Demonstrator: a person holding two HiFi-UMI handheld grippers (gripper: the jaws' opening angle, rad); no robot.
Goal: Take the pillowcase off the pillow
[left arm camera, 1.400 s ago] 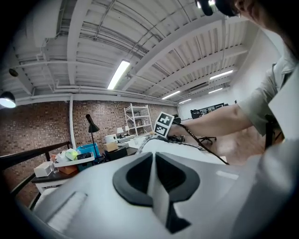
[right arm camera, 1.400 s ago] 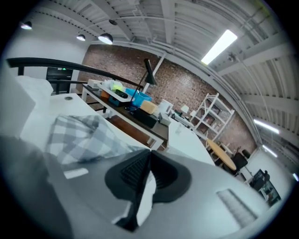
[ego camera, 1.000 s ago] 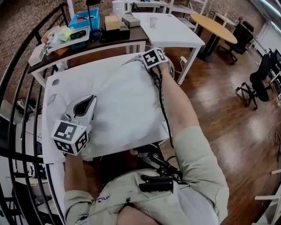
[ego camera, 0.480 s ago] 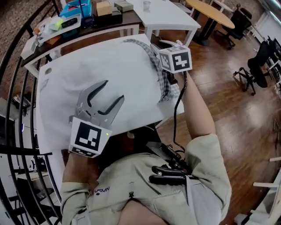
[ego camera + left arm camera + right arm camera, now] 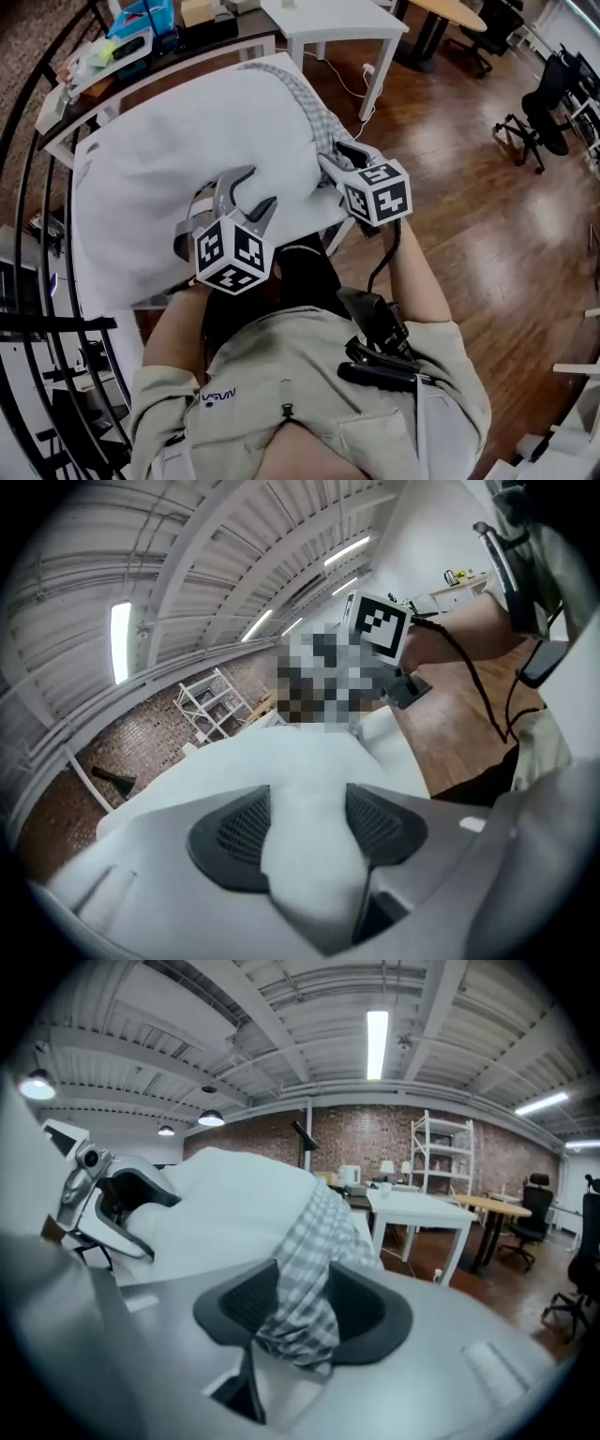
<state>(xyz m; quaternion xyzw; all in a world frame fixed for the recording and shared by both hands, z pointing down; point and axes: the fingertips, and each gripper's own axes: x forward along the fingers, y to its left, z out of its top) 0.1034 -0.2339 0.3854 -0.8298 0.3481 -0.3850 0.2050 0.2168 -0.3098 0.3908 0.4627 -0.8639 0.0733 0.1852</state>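
A white pillow [image 5: 178,141] lies on the white table, with the checked pillowcase [image 5: 309,108] bunched along its right end. My left gripper [image 5: 253,192] sits at the pillow's near edge. Its jaws have just been opening, and a fold of white pillow [image 5: 281,771] bulges between the pads of that gripper [image 5: 307,827]. My right gripper [image 5: 339,159] is at the pillow's near right corner. Its jaws have also just been opening, and checked pillowcase [image 5: 314,1232] hangs loosely between them [image 5: 302,1312].
A dark desk with a blue tray [image 5: 141,23] stands behind the pillow, a white table [image 5: 337,19] to its right. A black railing [image 5: 28,187] curves along the left. Office chairs [image 5: 544,122] stand on the wooden floor at right.
Both grippers went from shut to open and came toward the person, to the pillow's near edge. The right one left the far corner; more checked pillowcase now shows on the right.
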